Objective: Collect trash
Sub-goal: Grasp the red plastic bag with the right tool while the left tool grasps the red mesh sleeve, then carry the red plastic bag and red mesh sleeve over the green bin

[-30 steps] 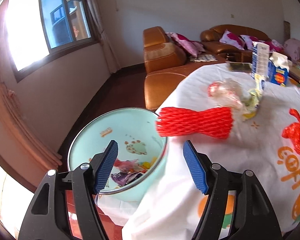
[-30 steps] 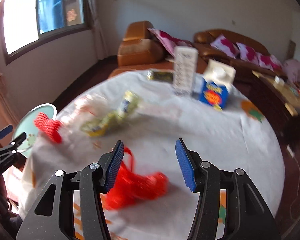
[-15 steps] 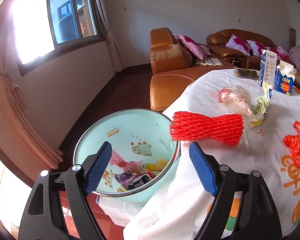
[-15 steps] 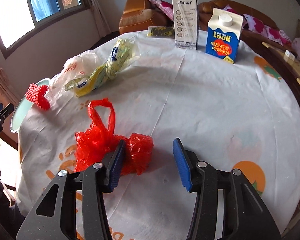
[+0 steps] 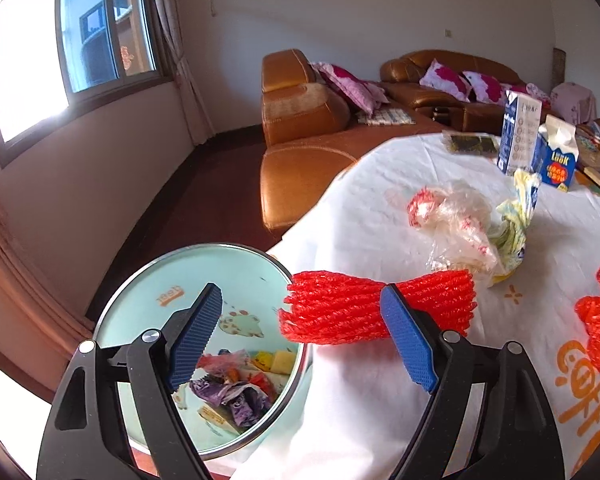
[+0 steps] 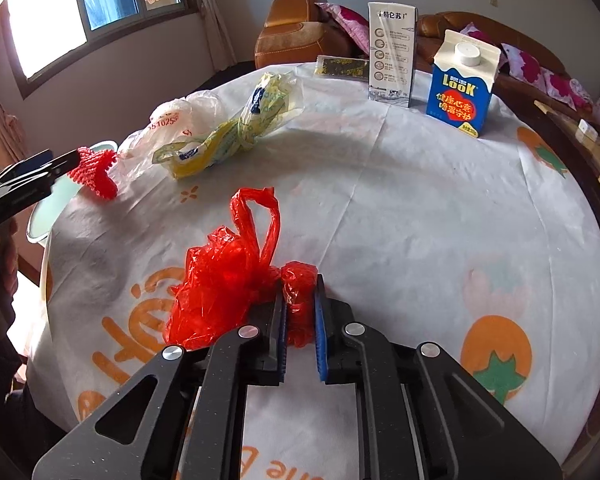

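Note:
My right gripper (image 6: 300, 312) is shut on a crumpled red plastic bag (image 6: 228, 280) lying on the white round table (image 6: 420, 220). The bag also shows in the left wrist view (image 5: 598, 316). My left gripper (image 5: 300, 336) is open, its jaws astride the near end of a red foam net sleeve (image 5: 376, 308) at the table's edge; the sleeve shows small in the right wrist view (image 6: 94, 172). A mint-green trash bin (image 5: 160, 280) with wrappers inside stands on the floor just below the left gripper.
A clear plastic bag (image 5: 456, 224) and a yellow-green wrapper (image 6: 236, 132) lie mid-table. Two milk cartons, one white (image 6: 392, 56) and one blue (image 6: 462, 84), and a dark packet (image 6: 342, 68) stand at the far side. Brown sofas (image 5: 304, 128) are behind.
My right gripper moved onto the red bag and closed on it. My left gripper advanced to the red net sleeve, still open.

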Available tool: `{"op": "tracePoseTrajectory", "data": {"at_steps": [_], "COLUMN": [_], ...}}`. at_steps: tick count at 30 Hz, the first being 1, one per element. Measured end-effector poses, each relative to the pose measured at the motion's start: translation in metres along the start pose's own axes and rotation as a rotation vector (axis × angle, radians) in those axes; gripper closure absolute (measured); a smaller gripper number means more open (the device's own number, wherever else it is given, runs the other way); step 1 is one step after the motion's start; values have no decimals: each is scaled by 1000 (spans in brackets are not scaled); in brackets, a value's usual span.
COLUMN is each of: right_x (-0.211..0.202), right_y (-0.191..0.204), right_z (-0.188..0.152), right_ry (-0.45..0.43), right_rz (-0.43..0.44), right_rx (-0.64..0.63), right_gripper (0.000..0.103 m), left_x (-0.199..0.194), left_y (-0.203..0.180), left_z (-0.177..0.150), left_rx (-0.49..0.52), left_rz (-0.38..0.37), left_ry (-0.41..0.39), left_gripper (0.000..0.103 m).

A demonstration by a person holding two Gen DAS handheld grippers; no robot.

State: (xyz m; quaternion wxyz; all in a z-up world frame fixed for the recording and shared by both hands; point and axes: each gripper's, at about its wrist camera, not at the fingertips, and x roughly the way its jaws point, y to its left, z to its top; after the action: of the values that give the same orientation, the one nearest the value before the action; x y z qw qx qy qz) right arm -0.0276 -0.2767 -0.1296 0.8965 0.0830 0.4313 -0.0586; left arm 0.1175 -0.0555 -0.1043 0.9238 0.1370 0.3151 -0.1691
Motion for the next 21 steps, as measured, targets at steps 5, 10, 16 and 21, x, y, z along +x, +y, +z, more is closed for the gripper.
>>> {"op": "tracePoseTrajectory", "data": {"at_steps": [5,10,16,21], "right_x": [-3,-8,-23,-40], "right_y": [-5,-2,1,5], "right_z": [-3,-5,-7,-1], "right_ry": [0,-17,-64,-112], "right_rz": [7,0,15,22], "right_rx": [13,3,18,25], "right_gripper": [91,93,94,94], "left_x": [10,3,-17,-48], "left_y": [-18,-29,-25,-20], "left_z": [-7,-8,-7,-1], "left_rx": [32,69,56,36], "left_rz": [-48,-101,-117,-126], "left_ry": [25,32,4,-60], "left_gripper": [48,92,93,93]}}
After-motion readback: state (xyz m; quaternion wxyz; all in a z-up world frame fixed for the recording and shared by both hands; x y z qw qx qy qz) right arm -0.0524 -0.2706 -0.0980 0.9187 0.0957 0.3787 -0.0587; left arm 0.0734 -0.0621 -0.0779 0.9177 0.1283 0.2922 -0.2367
